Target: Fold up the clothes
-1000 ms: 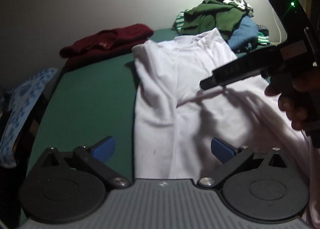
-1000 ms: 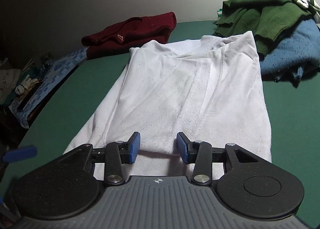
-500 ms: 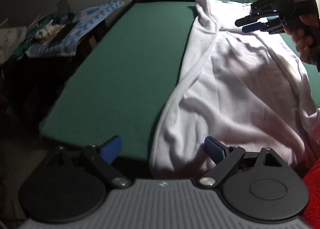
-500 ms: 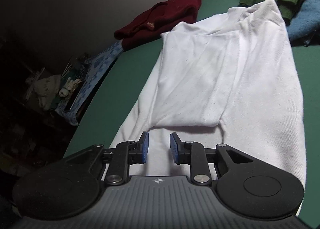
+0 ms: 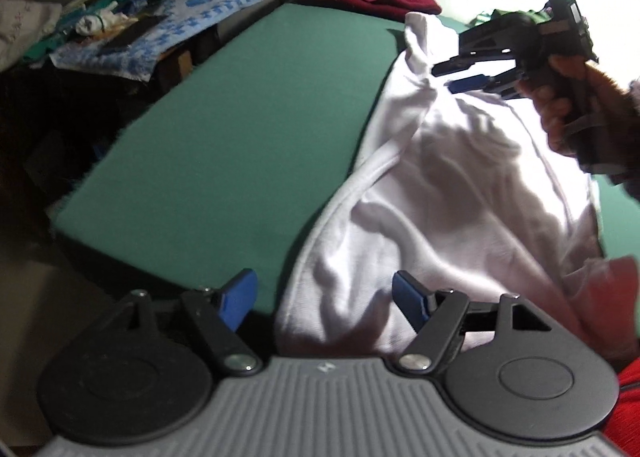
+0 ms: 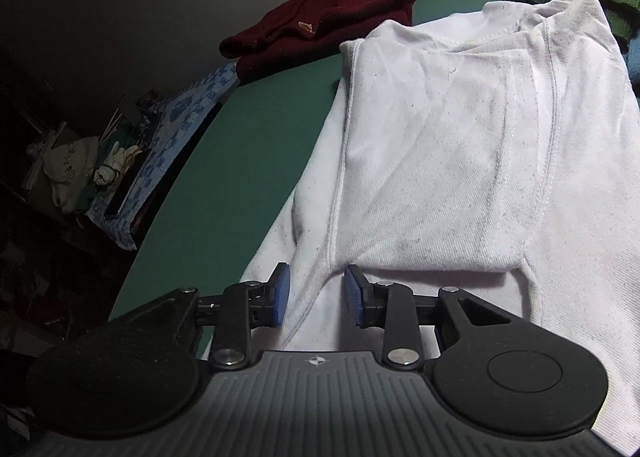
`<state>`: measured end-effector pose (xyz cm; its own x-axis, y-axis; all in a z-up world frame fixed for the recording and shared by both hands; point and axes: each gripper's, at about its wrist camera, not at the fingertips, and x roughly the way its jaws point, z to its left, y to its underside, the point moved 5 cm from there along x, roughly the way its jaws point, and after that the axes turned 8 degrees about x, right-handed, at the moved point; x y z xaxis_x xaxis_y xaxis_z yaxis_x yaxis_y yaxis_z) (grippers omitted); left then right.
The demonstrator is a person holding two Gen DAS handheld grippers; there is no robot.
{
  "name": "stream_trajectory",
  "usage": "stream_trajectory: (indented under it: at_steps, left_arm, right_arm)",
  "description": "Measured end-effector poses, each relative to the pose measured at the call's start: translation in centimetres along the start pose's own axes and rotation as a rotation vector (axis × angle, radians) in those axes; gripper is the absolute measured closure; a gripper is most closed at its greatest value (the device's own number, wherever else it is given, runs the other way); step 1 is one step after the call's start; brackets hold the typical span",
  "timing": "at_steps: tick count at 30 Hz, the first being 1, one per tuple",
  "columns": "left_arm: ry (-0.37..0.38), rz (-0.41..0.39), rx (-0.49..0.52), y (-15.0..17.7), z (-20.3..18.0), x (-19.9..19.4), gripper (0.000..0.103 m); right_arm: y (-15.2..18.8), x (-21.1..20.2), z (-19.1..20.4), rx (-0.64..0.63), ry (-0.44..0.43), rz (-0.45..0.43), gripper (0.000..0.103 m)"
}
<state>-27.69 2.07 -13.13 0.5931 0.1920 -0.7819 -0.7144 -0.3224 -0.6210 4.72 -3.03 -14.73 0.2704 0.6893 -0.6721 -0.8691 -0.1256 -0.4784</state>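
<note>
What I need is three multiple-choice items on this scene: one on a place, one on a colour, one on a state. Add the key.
1. The dark red garment lies: A at the table's far edge; B on the floor; C in a drawer.
2. The table cover is: A brown; B green; C grey.
3. The white shirt is: A hanging up; B rolled into a ball; C spread on the table, one side folded over its body.
A, it sits beyond the shirt near the wall; B, green shows around the clothes; C, a folded panel lies across it.
</note>
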Motion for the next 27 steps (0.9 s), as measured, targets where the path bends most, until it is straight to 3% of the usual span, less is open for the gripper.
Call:
stream_trajectory:
  at_steps: [3,4,5,9,12,15,20,27]
  left_arm:
    - [0.000,-0.011,0.014,-0.1,-0.2,0.2,0.028]
    - [-0.007,-0.014,0.024,-0.2,-0.4,0.2,0.031]
    - [-0.015,-0.018,0.035,-0.2,-0.5,0.3,0.040]
    - [-0.012,-0.018,0.046,-0.5,-0.5,0.4,0.081]
    - [-0.015,-0.014,0.027,-0.8,-0.2,0.1,0.103]
    - [-0.020,-0.023,0.040,-1.0,-1.0,-0.6,0.103]
    - [0.037,-0.038,0.091,-1.3,-3.3,-2.3,0.103]
    - [0.105,0.003,0.157,-0.7,-6.5,-1.8,0.103]
  right_arm:
    - [-0.4,0.4,0.0,-0.014,0.001,-0.031,0.074]
    - [-0.5,0.5,0.0,-0.025,0.011,-0.033,0.086]
    - [-0.5,0.5,0.0,-0.035,0.018,-0.038,0.096]
    - [-0.8,-0.7,-0.2,-0.015,-0.018,-0.066,0.097]
    - [-1.3,-2.2,0.2,-0.044,-0.048,-0.122,0.097]
    - [-1.6,-3.2,0.5,-0.091,-0.043,-0.155,0.097]
    - [-2.2,-4.1,0.0,-0.112,-0.022,-0.189,0.097]
    - [-2.5,-4.1,-1.5,-0.104,0.009,-0.190,0.097]
